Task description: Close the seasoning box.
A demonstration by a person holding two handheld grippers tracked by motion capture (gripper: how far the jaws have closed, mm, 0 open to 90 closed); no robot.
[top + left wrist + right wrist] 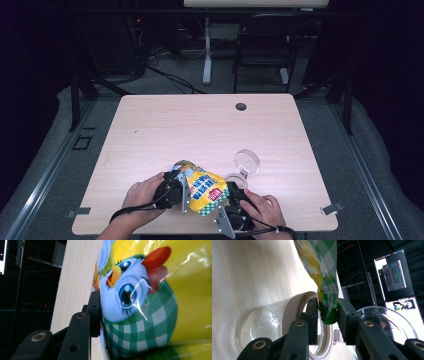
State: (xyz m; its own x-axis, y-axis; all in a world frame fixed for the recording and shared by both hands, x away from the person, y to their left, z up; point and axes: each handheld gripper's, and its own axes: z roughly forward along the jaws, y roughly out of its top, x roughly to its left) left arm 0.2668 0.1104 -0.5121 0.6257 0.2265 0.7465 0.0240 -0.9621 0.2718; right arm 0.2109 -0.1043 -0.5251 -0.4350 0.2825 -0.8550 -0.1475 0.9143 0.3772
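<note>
Presently, the right tongs (327, 312) are closing on the snack bag's (202, 192) green corner (329, 315), risking a slip or spill beside the open jar (287, 320). Left tongs (172, 190) are clamping the glossy yellow, chick-printed bag, lower centre of the bench (165, 130).

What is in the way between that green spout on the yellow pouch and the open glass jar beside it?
Nothing visible. The right tool has its black jaws on both sides of the green spout, right at the jar's white rim. The jar's clear lid is flipped open, away from the mouth.
</note>
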